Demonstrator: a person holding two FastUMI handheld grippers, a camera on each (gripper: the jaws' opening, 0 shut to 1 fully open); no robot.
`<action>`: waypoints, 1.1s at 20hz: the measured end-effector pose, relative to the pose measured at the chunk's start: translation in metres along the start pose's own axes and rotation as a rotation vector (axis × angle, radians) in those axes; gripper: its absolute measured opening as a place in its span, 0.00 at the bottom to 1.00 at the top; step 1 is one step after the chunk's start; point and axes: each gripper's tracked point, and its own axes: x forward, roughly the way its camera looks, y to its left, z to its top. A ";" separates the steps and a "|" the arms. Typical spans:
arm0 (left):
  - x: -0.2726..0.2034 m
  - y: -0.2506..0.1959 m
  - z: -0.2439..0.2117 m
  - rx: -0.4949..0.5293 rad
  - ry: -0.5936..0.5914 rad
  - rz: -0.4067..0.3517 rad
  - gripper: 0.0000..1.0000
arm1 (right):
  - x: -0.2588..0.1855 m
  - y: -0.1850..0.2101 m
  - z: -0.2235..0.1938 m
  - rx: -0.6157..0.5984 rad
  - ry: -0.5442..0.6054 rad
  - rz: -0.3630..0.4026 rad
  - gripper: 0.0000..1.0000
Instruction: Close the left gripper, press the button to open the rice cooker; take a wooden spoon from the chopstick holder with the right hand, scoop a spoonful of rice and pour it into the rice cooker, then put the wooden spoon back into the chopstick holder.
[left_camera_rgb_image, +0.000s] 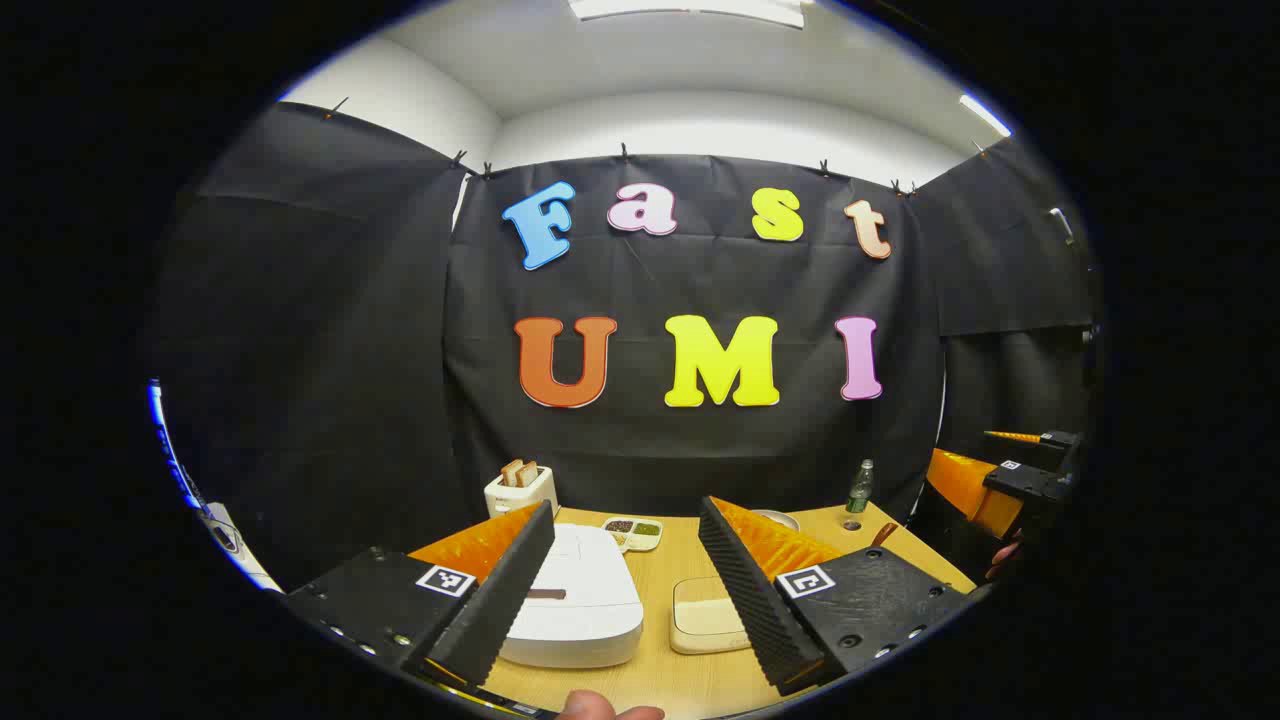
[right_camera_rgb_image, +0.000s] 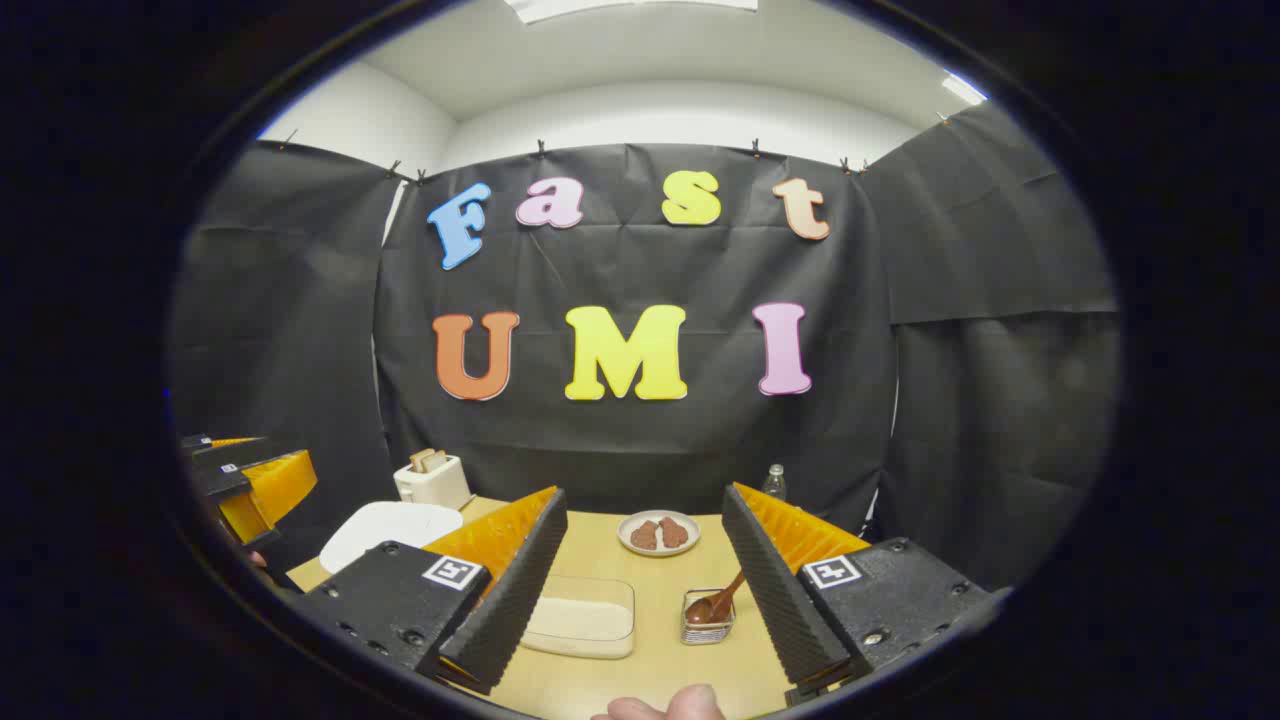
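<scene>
Pale wood forms the table (left_camera_rgb_image: 660, 670), the widest surface in both views. On it, in the left gripper view, sits a white rice cooker (left_camera_rgb_image: 580, 600) with its lid down, low and to the left, partly behind the near finger. Just right of it lies a shallow clear container of rice (left_camera_rgb_image: 705, 615), also seen in the right gripper view (right_camera_rgb_image: 585, 615). At the table's far left edge stands a white toaster (left_camera_rgb_image: 520, 490) with two slices of bread poking up. A plate (right_camera_rgb_image: 657, 533) holding brown food sits mid-table toward the back. A small divided tray (left_camera_rgb_image: 633, 530) lies behind the cooker. A green bottle (left_camera_rgb_image: 860, 487) stands near the back wall.

The left gripper (left_camera_rgb_image: 625, 575) hovers above the cooker with its jaws wide apart, holding nothing. The right gripper (right_camera_rgb_image: 640, 580) is likewise spread wide and empty, aimed between the rice container and a small wire chopstick holder (right_camera_rgb_image: 708, 622). A wooden spoon (right_camera_rgb_image: 718, 603) rests in that holder, handle leaning up to the right. A fingertip (right_camera_rgb_image: 690, 703) shows at the bottom edge.
</scene>
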 end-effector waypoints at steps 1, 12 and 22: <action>0.000 0.000 0.000 0.001 0.001 -0.001 0.94 | 0.001 0.000 0.000 0.003 0.001 -0.001 1.00; 0.002 0.004 0.000 -0.003 0.001 0.004 0.94 | -0.001 0.001 0.005 0.005 -0.014 -0.004 1.00; 0.007 0.006 -0.005 -0.002 0.015 0.009 0.94 | 0.005 -0.005 -0.002 0.009 0.000 -0.011 1.00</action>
